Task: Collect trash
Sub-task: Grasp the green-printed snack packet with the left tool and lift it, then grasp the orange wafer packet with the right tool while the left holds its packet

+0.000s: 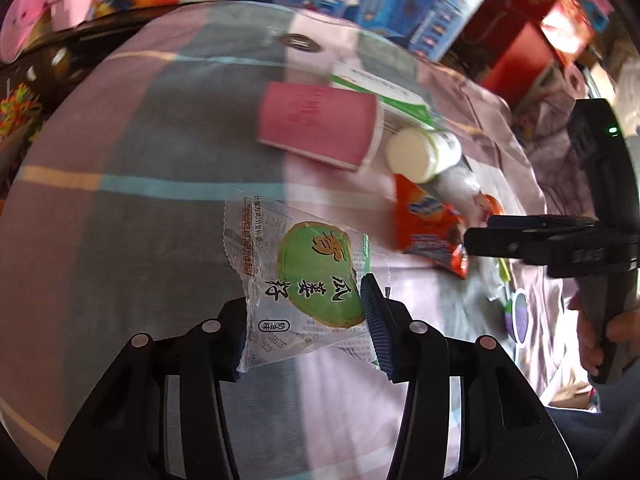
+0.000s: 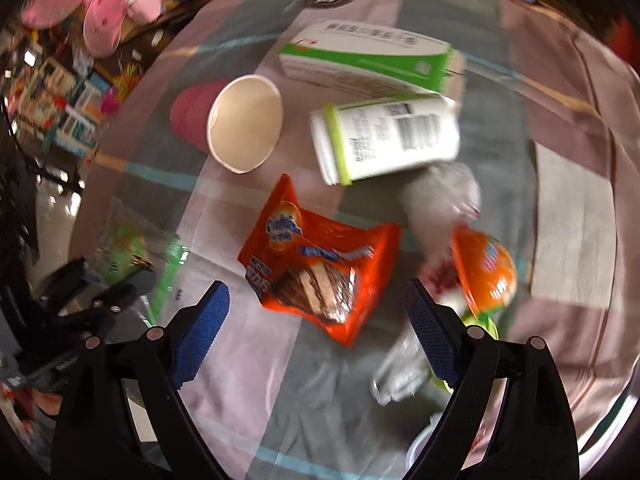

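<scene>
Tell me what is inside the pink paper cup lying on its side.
The pink paper cup shows only its bare cream inner wall; nothing lies in the visible part. The deepest bottom is blurred, so a small item there cannot be excluded.

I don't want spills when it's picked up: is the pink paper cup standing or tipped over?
Tipped over. The pink paper cup lies on its side on the tablecloth, its open mouth facing the right wrist camera, with nothing visible inside.

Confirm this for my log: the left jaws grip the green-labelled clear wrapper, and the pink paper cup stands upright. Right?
Not quite. The right wrist view shows the pink paper cup lying on its side, mouth open toward the camera. The clear wrapper is between the left jaws.
</scene>
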Demonstrator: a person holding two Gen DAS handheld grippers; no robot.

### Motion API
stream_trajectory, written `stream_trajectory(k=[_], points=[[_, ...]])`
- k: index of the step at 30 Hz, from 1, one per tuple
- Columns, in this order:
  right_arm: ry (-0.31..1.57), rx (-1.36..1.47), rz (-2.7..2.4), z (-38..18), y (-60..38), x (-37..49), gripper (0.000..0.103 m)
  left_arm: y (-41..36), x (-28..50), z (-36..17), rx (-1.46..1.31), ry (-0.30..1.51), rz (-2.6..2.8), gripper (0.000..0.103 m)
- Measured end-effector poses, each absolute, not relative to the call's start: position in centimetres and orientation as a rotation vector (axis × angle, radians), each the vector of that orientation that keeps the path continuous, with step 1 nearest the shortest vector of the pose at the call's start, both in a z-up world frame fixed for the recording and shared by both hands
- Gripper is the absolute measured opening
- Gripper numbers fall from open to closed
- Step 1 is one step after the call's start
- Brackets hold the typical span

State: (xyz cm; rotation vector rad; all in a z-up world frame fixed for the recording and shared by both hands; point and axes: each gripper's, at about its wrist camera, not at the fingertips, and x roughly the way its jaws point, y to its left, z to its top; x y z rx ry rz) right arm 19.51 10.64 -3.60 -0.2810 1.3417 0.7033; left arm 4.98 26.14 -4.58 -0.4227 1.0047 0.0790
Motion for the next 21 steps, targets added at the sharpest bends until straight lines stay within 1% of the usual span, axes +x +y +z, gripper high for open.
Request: stream_trajectory(k=[5,9,10,11,12,13,14,21], points=[[1.335,-0.426,0.725,-5.4,13.7,20.1,0.085,28.0,4.1,-5.1,-0.45,1.016,0.114,0.049],[1.35,-0.472,0.735,-6.4,14.2,20.1,0.085,28.8,3.7,-5.5,-0.472,1.024,0.127,0.049],[1.332,-0.466,0.74,-6.3,14.1,20.0,0.079,28.8,3.7,-5.6,-0.475,1.026,0.129,0.049],[1.322,-0.455,0.746,-6.2,13.9,20.0,0.053,28.8,3.8,-5.6,-0.477,1.028,0.128,0.049],[1.325,-0.448,0.745,-6.1,13.6,19.9,0.043,28.7,3.9,-5.7,-0.479,1.029,0.125,0.049],[1.324,-0.431,0.735,-5.9,13.2,20.0,0.04,28.6,4.0,-5.6,-0.478,1.029,0.119,0.049],[1.323,-0.41,0.732,-5.7,12.7,20.0,0.034,28.3,4.2,-5.6,-0.476,1.029,0.113,0.049],[1.32,-0.227,0.731,-3.2,8.8,20.0,0.033,26.0,5.6,-4.6,-0.442,1.018,0.05,0.049]])
